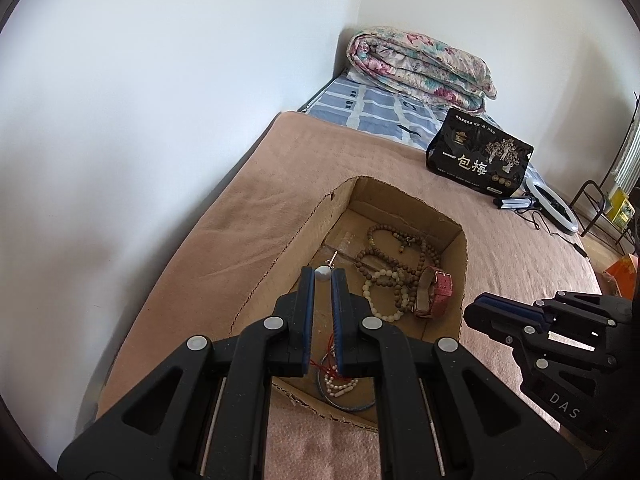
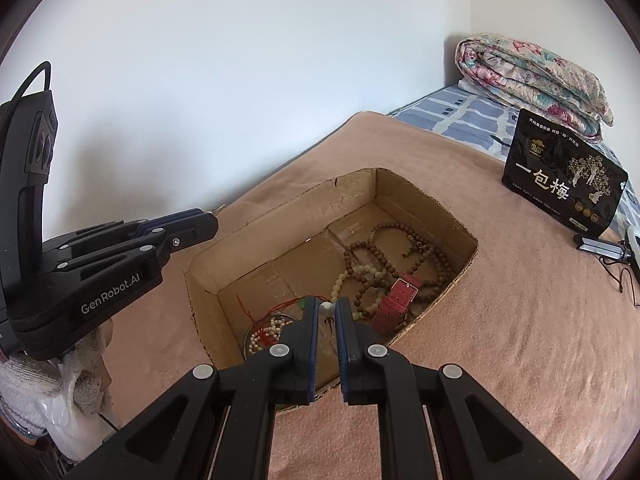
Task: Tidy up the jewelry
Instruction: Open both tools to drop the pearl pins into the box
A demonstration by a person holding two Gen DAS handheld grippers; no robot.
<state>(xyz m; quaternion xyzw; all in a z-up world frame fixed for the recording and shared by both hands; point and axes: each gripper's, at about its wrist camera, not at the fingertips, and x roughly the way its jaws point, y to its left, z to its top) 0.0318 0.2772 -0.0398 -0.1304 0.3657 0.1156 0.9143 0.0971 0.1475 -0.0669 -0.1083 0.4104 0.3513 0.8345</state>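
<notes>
Scene: bed w/ tan blanket [image 1: 224,208], open cardboard box [image 1: 460,264] set on it.

Left gripper [image 1: 322,274]: jaws clenched on a small pearl stud earring [image 1: 322,273] at the fingertips; its post sticks out past the tips, up and to the right. Gripper is held over the near-left part of the box. In the right wrist view it enters from the left, tips by the box's left wall; earring too small to make out there.

Right gripper [image 2: 327,307]: jaws clenched on a second small pearl earring [image 2: 326,307], pinched at the tips, above the near end of the box. In the left wrist view it sits at right, outside the box's right wall, over the blanket.

Box contents:
- brown wooden bead strands [image 2: 404,248], coiled at far right of the floor
- pale bead bracelet [image 1: 380,296], overlapping the brown beads
- pink watch strap [image 2: 400,296], against the right wall, touching the beads
- ring-shaped bangle [image 1: 348,402] at near end, w/ small pearl string [image 1: 340,384] and red cord [image 2: 280,306] lying in and over it

Off-task items: black snack bag [image 2: 564,188] upright on the blanket beyond the box; folded floral quilt [image 1: 420,68] on blue check sheet [image 1: 372,112] at the far end; ring light [image 1: 556,208] near the bed's right edge
</notes>
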